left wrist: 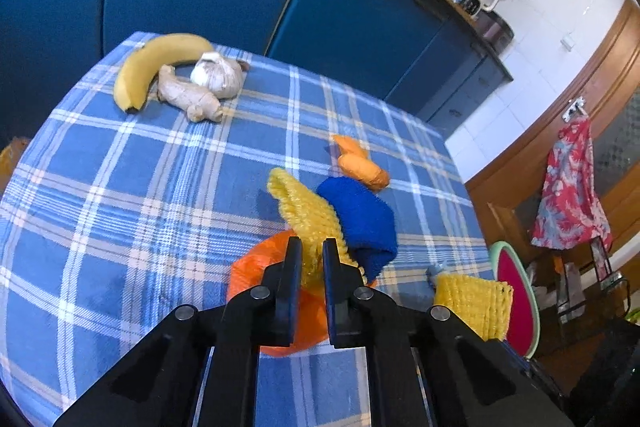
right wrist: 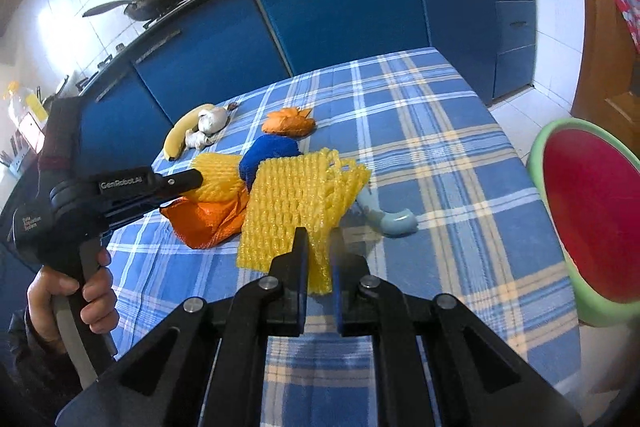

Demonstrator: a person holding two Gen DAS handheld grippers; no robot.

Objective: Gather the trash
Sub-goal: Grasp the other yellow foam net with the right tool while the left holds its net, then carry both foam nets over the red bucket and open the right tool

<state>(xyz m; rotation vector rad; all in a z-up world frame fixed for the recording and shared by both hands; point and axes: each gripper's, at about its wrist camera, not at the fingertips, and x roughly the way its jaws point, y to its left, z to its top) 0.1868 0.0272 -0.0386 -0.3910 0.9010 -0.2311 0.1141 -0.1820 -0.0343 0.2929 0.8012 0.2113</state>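
My left gripper (left wrist: 311, 259) is clamping one yellow foam net (left wrist: 306, 215) over the orange mesh bag (left wrist: 256, 271); my right gripper (right wrist: 320, 247) is pinching another yellow foam net (right wrist: 296, 195) near the bench (right wrist: 440, 131) middle.

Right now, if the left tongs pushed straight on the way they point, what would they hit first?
Apart from the yellow foam net they already pinch, the left tongs would likely meet the blue cloth just beyond, though depth is hard to judge.

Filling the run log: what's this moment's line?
left claw: shut on net | right claw: shut on sleeve | bin: nearby
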